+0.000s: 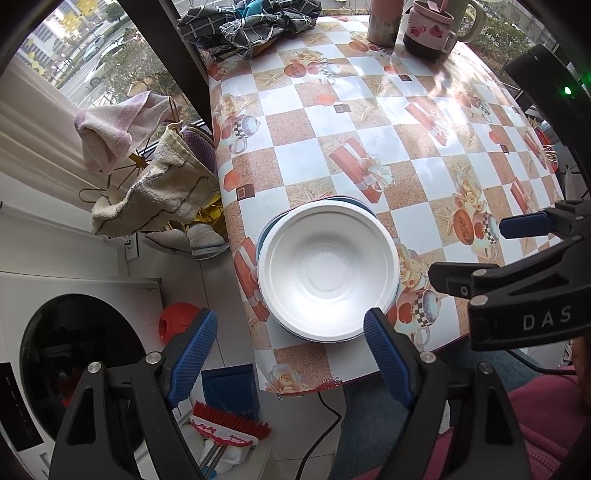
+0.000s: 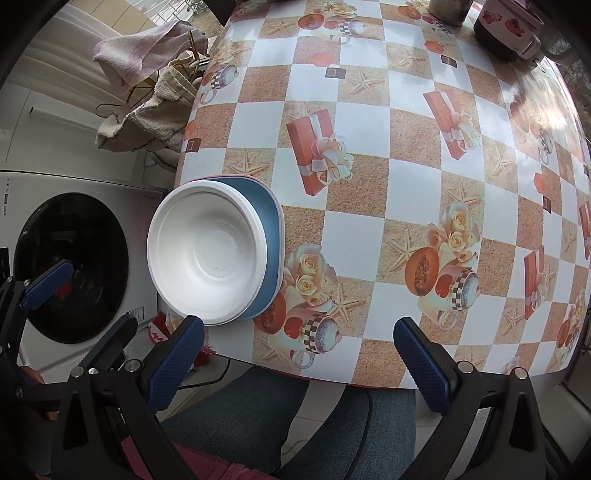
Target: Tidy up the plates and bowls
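A white foam bowl (image 1: 327, 271) sits nested on a stack of blue and pink plates (image 2: 271, 236) near the front left corner of the checked table (image 1: 406, 122). In the right wrist view the same white bowl (image 2: 207, 254) lies at the left. My left gripper (image 1: 290, 354) hangs open just above the bowl's near rim, nothing between its blue pads. My right gripper (image 2: 297, 354) is open over the table's front edge, to the right of the stack, and holds nothing. Its fingers also show at the right edge of the left wrist view.
A mug (image 1: 436, 27) and a tall cup (image 1: 382, 22) stand at the table's far side beside a dark checked cloth (image 1: 251, 22). A washing machine (image 2: 70, 266), towels on a rack (image 1: 147, 173) and a red brush (image 1: 231, 422) lie left of the table. A person's legs (image 2: 295, 417) are below.
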Demonstrator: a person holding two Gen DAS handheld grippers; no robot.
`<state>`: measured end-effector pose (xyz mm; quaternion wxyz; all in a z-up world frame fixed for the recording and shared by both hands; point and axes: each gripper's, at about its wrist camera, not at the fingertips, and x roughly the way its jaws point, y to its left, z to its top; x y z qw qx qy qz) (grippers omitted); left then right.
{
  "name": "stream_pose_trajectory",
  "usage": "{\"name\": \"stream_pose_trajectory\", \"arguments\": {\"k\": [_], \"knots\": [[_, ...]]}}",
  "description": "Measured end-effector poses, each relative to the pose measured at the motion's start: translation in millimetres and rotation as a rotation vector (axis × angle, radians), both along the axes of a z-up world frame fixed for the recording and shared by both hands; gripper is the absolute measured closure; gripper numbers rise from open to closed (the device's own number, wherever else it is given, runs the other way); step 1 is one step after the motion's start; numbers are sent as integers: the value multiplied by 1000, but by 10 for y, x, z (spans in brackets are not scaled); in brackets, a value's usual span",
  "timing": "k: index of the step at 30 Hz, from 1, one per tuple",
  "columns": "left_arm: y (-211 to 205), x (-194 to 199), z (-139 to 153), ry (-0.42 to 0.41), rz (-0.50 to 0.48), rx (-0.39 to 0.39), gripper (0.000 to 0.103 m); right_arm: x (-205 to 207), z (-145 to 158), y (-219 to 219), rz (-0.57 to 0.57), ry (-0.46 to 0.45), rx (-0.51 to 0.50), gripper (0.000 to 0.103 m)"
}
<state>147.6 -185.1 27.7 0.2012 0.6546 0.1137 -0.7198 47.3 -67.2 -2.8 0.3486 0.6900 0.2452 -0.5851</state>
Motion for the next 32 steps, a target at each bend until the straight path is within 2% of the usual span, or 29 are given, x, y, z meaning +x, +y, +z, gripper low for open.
{"name": "stream_pose_trajectory", "arguments": {"k": [27, 32], "knots": [[-127, 12, -70, -24, 54, 23, 19, -16, -34, -103, 33, -3, 6, 0], [-198, 45, -2, 40, 92, 58, 19, -39, -48, -138, 44, -13, -2, 0]]}}
